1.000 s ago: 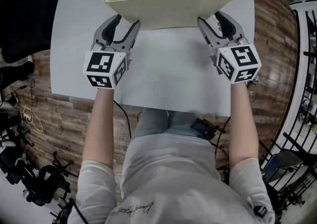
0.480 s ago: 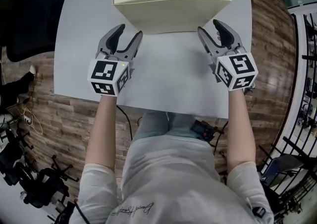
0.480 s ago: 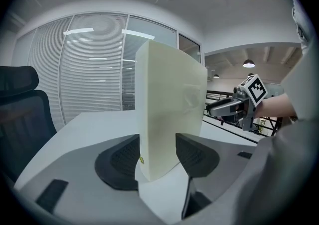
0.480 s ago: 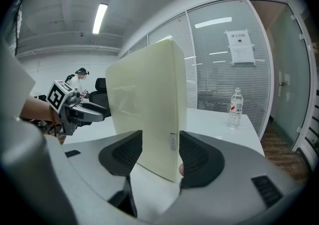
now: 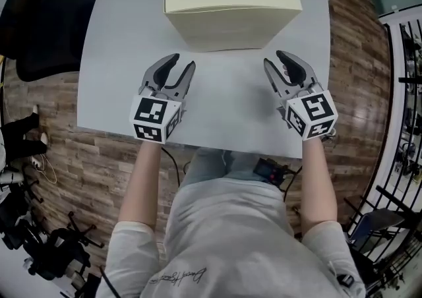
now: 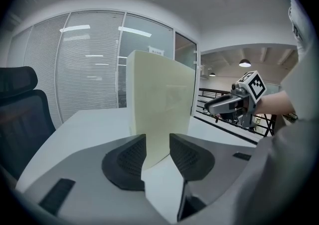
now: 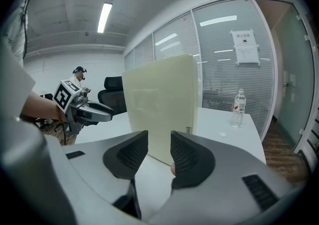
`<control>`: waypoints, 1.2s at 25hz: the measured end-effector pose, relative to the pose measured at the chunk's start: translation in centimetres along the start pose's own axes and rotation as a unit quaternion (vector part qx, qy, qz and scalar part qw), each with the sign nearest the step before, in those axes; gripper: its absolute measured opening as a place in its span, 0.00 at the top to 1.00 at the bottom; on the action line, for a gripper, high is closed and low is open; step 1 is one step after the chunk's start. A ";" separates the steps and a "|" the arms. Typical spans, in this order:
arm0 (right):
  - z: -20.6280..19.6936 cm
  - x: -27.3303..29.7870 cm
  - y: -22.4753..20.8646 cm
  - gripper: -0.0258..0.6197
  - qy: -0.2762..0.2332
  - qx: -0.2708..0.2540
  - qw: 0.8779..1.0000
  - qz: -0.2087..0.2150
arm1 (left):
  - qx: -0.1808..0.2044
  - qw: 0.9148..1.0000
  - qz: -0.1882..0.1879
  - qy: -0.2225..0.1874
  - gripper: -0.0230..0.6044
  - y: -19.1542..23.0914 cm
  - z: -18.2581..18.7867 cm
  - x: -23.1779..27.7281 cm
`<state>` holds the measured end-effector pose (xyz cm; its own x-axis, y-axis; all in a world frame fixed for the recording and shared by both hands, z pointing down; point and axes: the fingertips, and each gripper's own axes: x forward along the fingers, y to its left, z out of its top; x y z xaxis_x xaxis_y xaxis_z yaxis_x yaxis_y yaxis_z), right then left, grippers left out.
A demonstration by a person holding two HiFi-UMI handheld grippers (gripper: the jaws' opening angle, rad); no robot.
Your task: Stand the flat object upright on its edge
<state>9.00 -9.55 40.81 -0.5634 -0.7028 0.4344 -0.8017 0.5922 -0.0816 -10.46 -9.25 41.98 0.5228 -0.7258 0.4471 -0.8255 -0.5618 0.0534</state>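
The flat cream board (image 5: 231, 10) stands upright on its long edge at the far middle of the white table (image 5: 119, 92). My left gripper (image 5: 181, 62) is pulled back toward the near side, left of the board's near face and clear of it. My right gripper (image 5: 275, 59) sits apart from it on the right. Both pairs of jaws are closing, with nothing between them. In the left gripper view the board (image 6: 159, 114) rises beyond the left gripper (image 6: 158, 142). The right gripper view likewise shows the board (image 7: 159, 104) past the right gripper (image 7: 159, 142), untouched.
A water bottle (image 7: 238, 107) stands at the table's far right corner. A black office chair (image 5: 39, 20) is left of the table. Glass walls with blinds stand behind. Wood floor surrounds the table, and black cables and stands (image 5: 39, 250) lie at the lower left.
Both grippers have drawn back toward me from the board's two ends, and their jaws have narrowed. The board stays upright on its edge.
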 end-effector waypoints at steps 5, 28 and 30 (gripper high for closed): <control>-0.6 -1.6 2.3 0.84 -0.002 0.004 1.000 0.006 | -0.001 1.000 -0.006 0.009 0.85 -1.3 -0.4 -1.2; -1.4 -5.5 7.0 0.92 0.049 0.024 0.998 0.033 | -0.031 0.999 -0.018 -0.004 0.94 -6.8 0.5 -6.8; -1.3 -5.6 7.0 0.92 0.049 0.018 0.998 0.035 | -0.032 0.999 -0.016 -0.006 0.94 -6.8 0.6 -6.6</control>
<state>6.77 -0.96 38.94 -0.5978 -0.6170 0.5119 -0.7682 0.6234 -0.1458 -8.18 -0.88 38.12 0.5520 -0.7122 0.4337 -0.8198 -0.5587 0.1260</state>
